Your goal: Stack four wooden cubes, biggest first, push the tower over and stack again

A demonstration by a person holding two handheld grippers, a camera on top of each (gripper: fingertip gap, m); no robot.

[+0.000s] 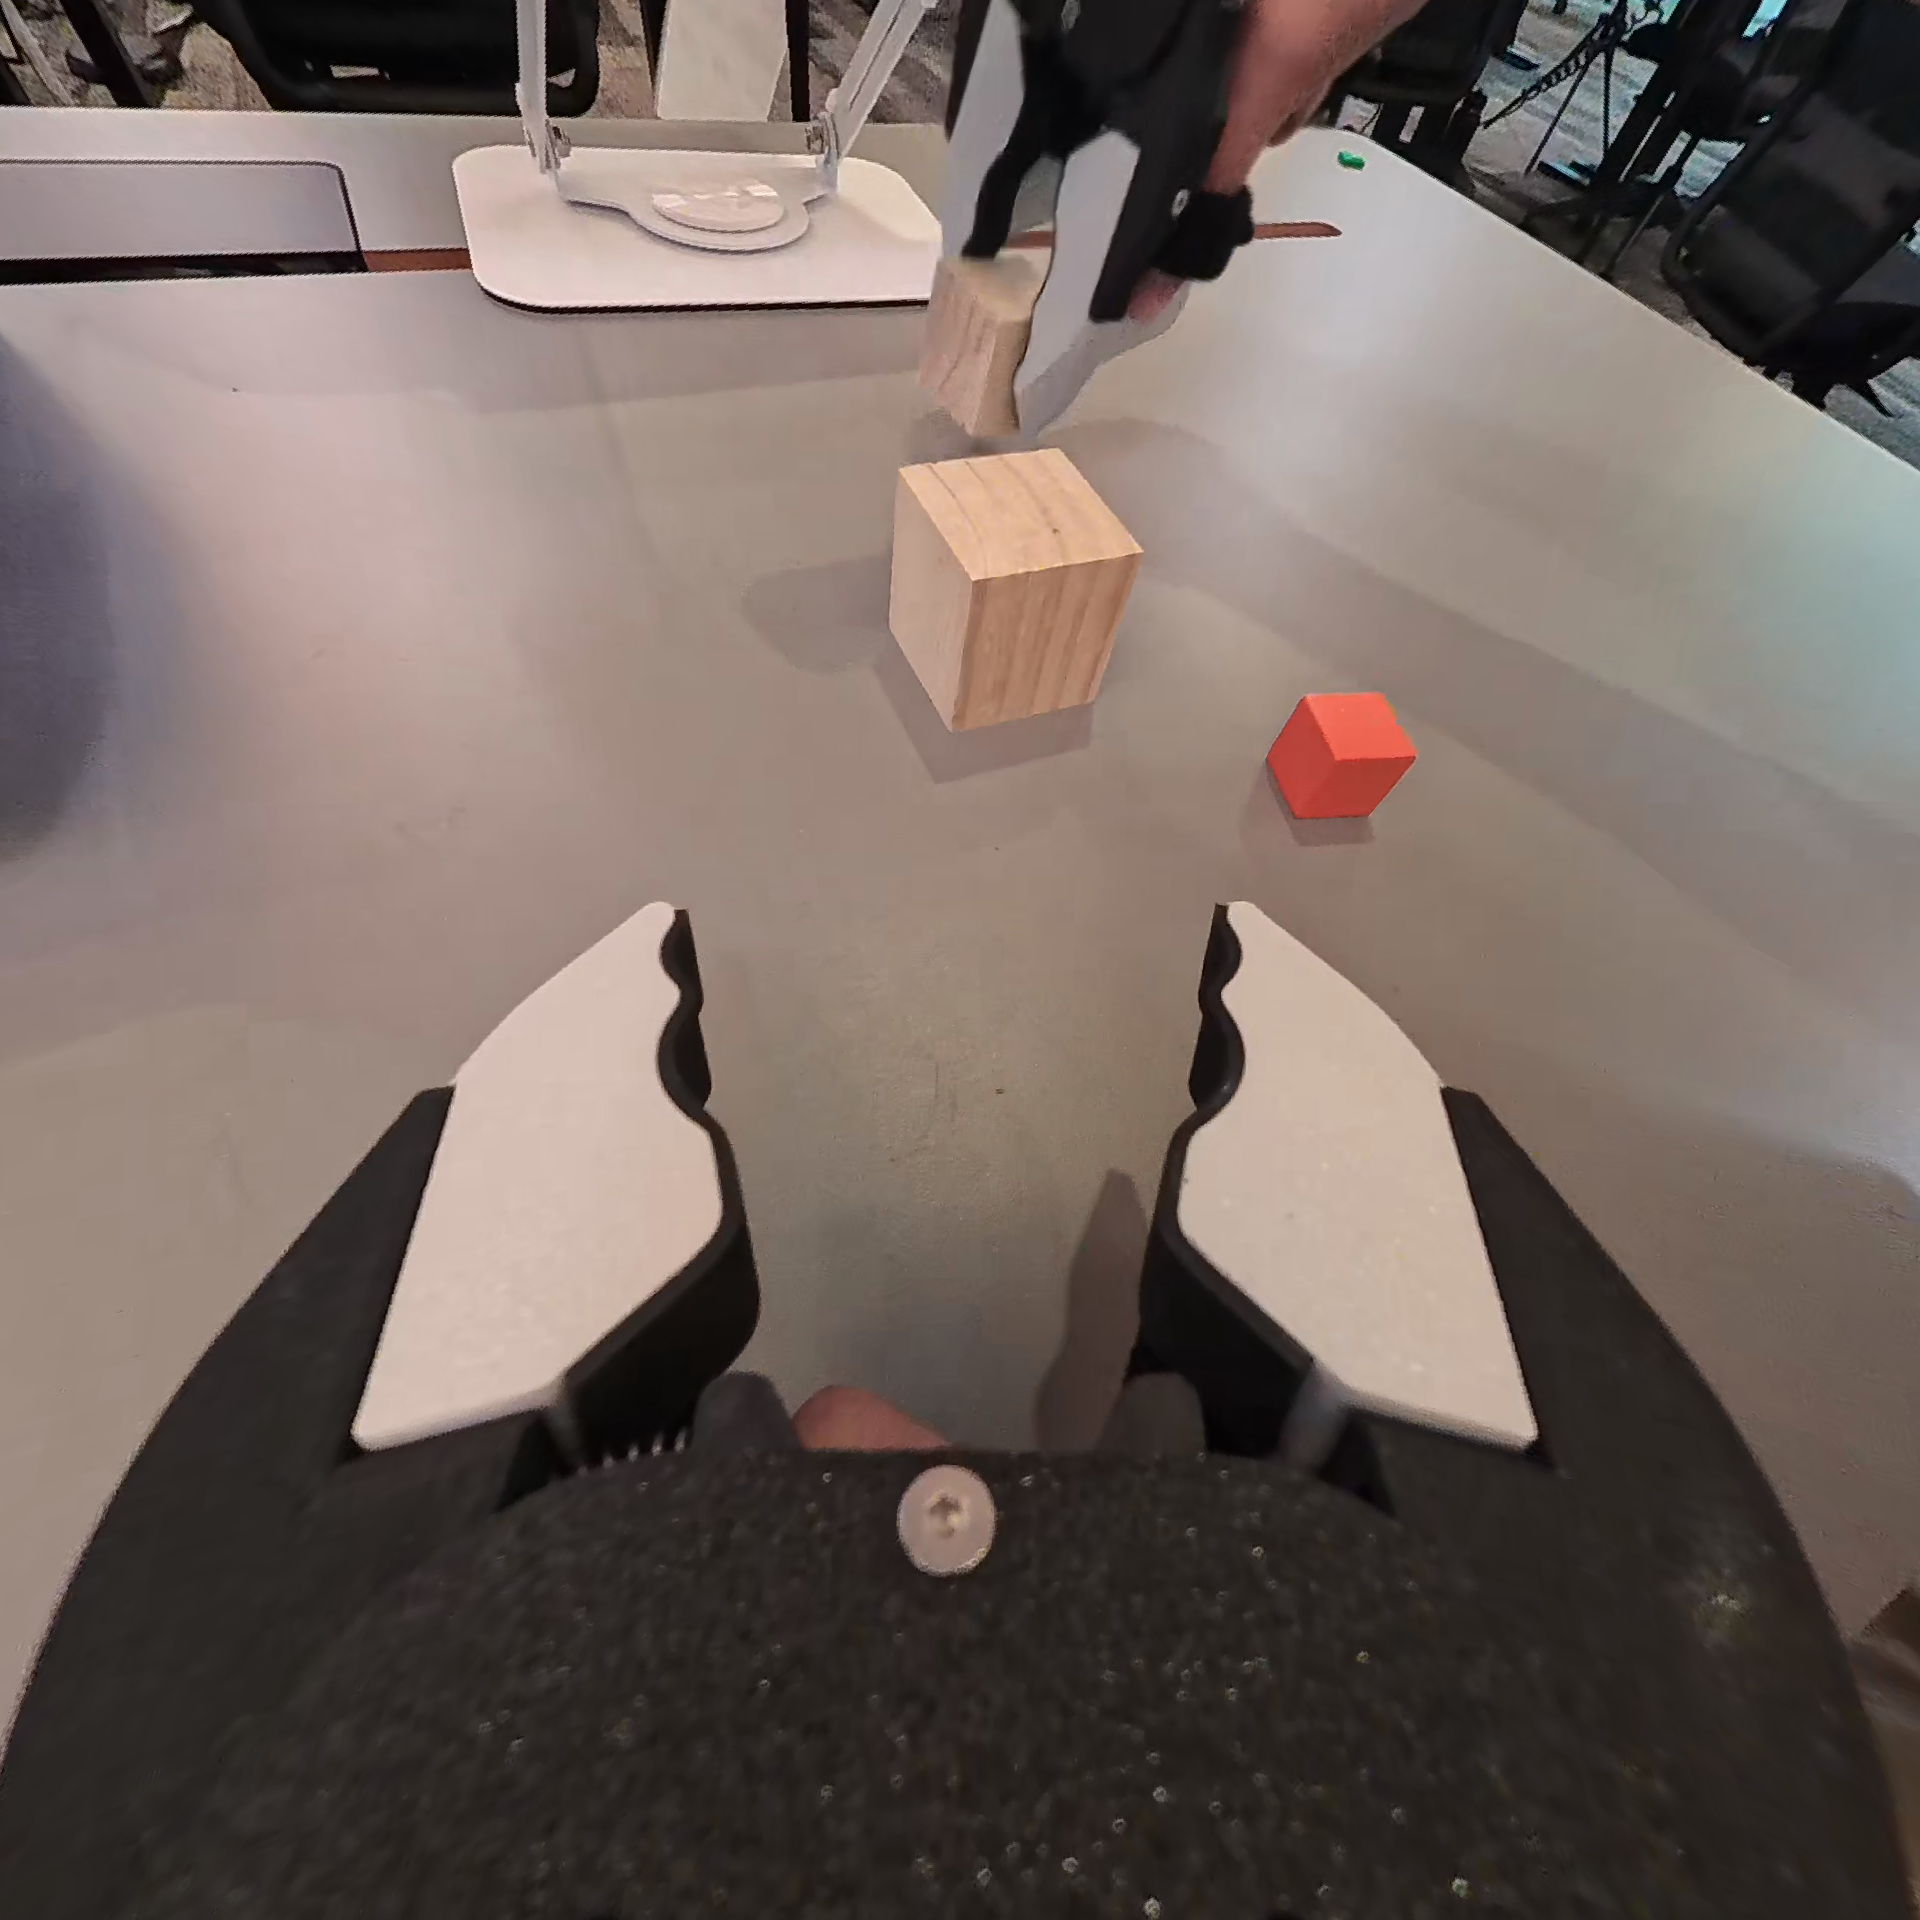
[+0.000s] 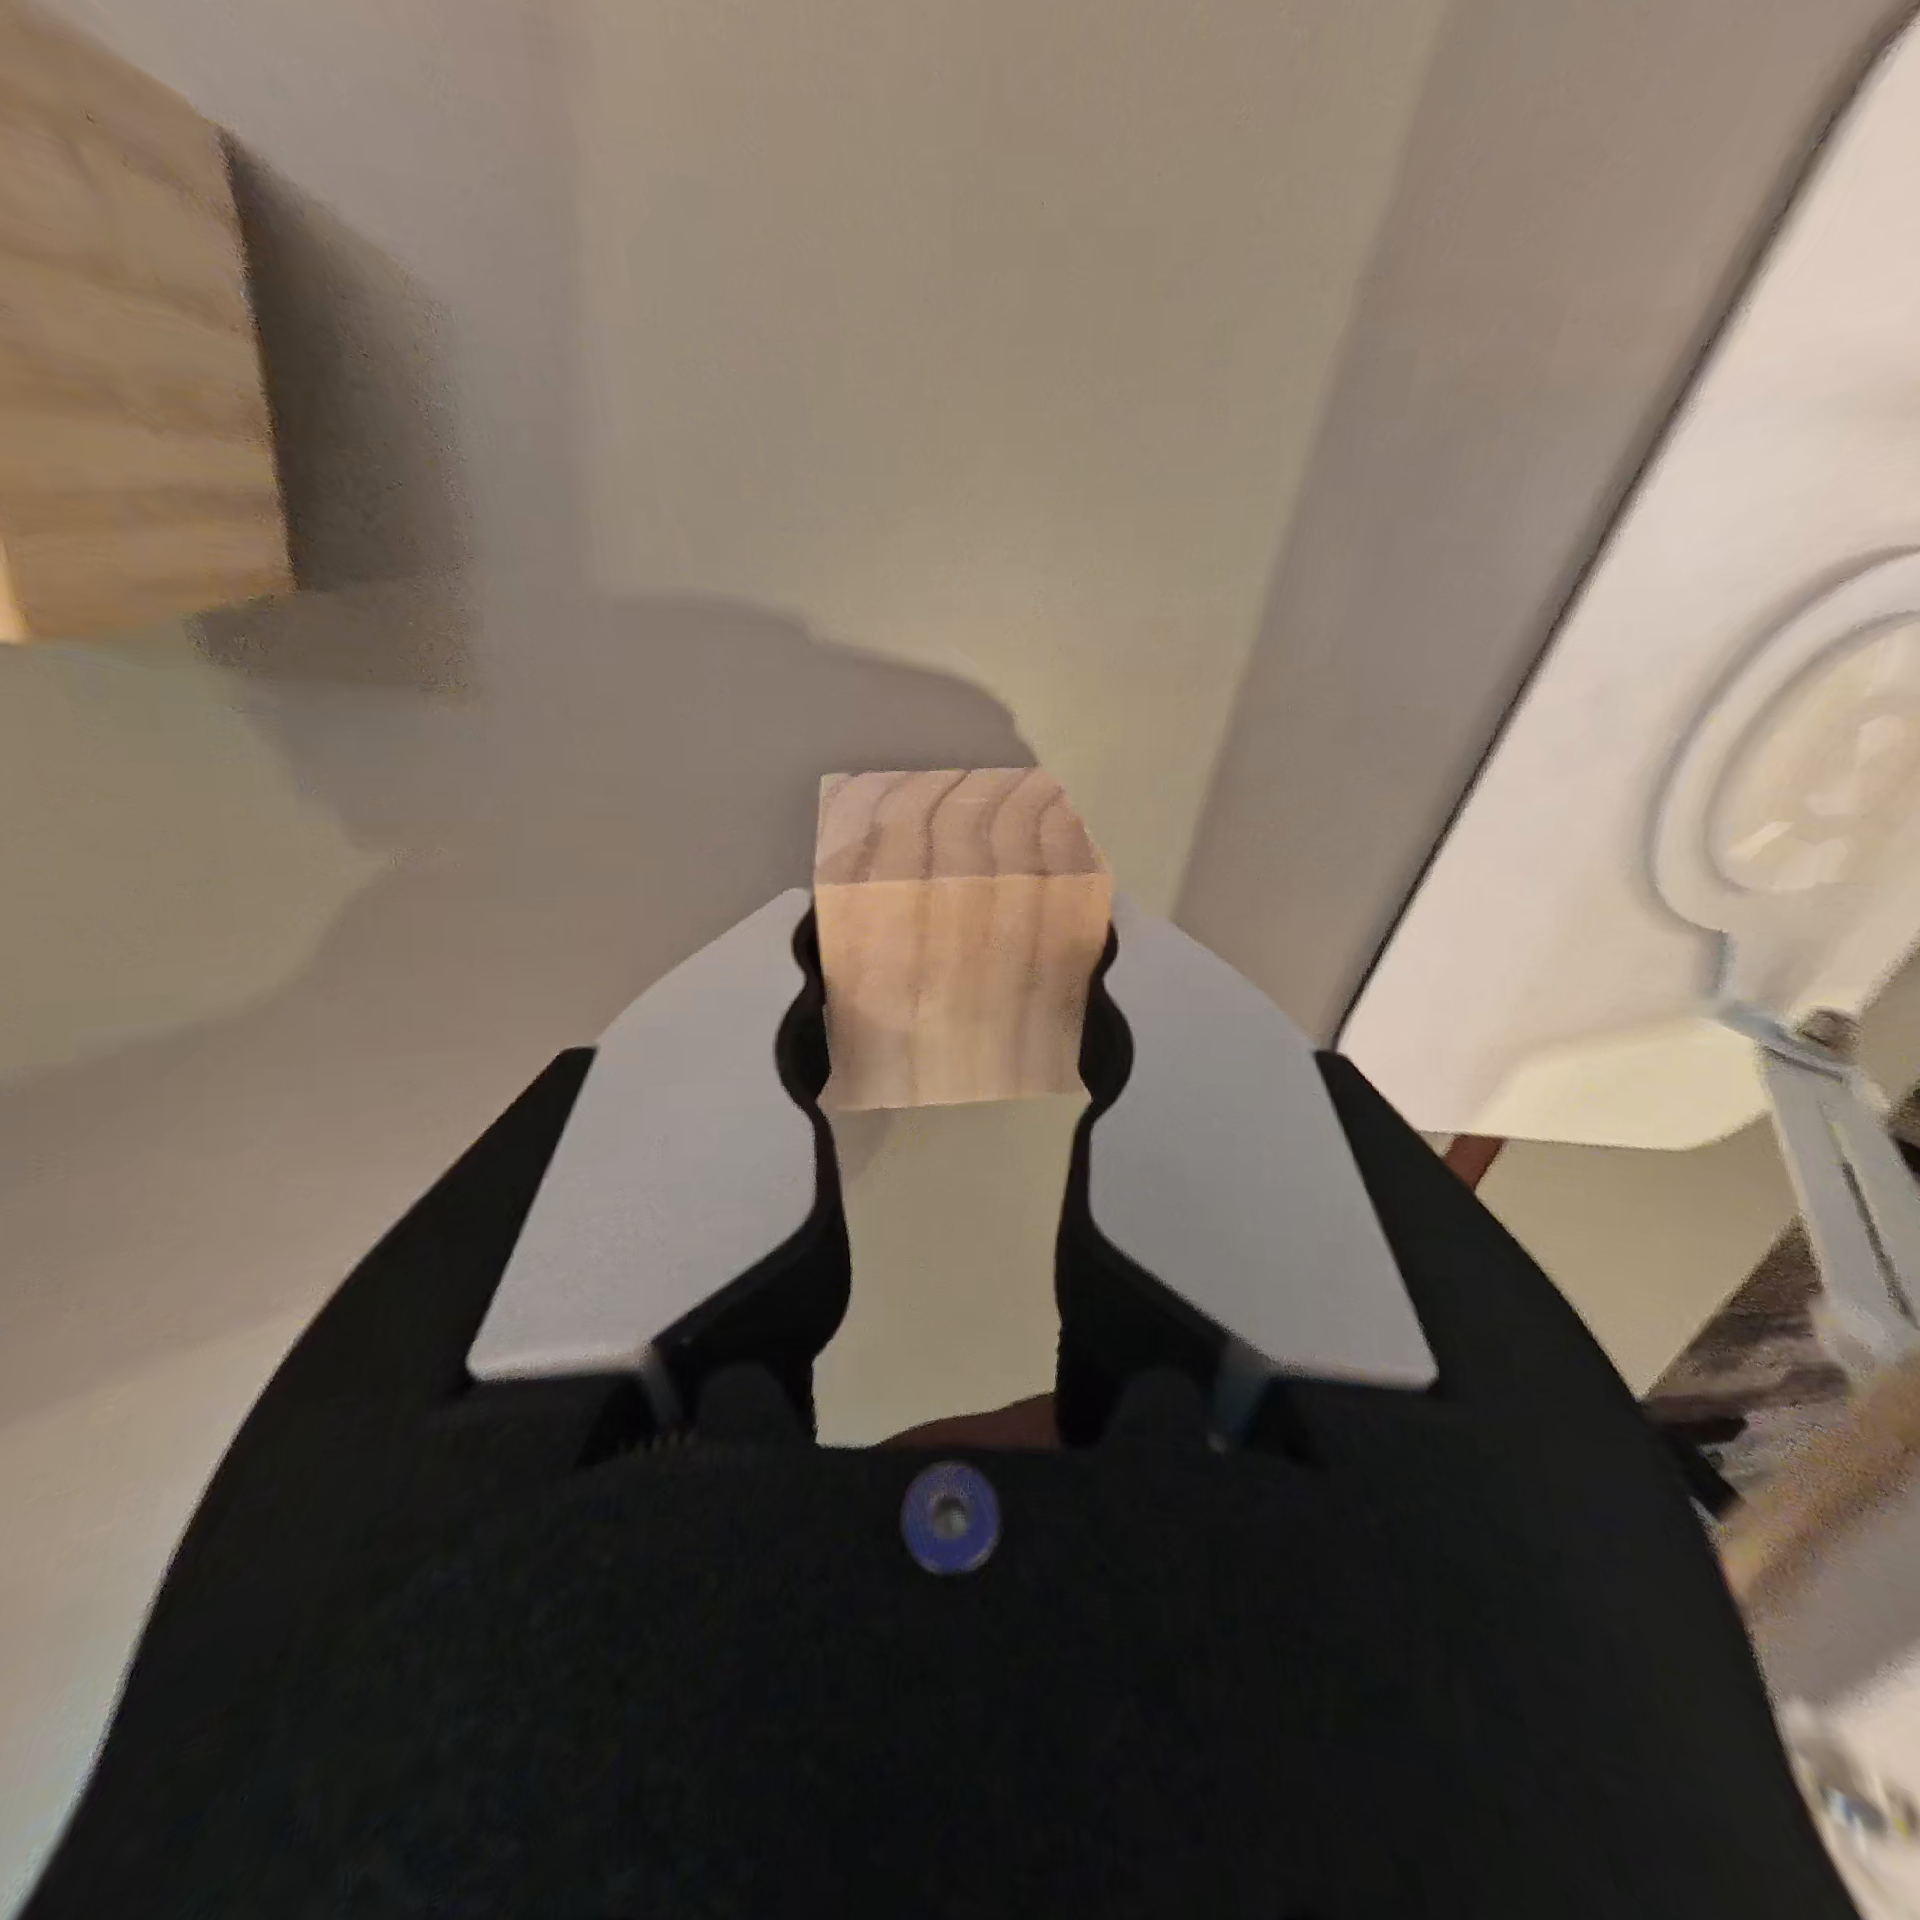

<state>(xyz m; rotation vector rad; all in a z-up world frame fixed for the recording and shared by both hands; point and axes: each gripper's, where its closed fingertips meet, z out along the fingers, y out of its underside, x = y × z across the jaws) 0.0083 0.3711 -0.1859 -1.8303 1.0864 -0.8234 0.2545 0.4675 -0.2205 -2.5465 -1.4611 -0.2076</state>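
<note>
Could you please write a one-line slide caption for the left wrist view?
Open left gripper faces a large wooden cube and red cube while the right gripper carries a smaller cube.

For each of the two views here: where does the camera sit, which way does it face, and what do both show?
Left wrist view: on the left gripper, jaws open, looking across the grey table at the large wooden cube, red cube and right gripper.
Right wrist view: on the right gripper, angled down at the table, shut on a smaller wooden cube.
Shared: both cubes of bare wood, the white stand base, the table.
</note>
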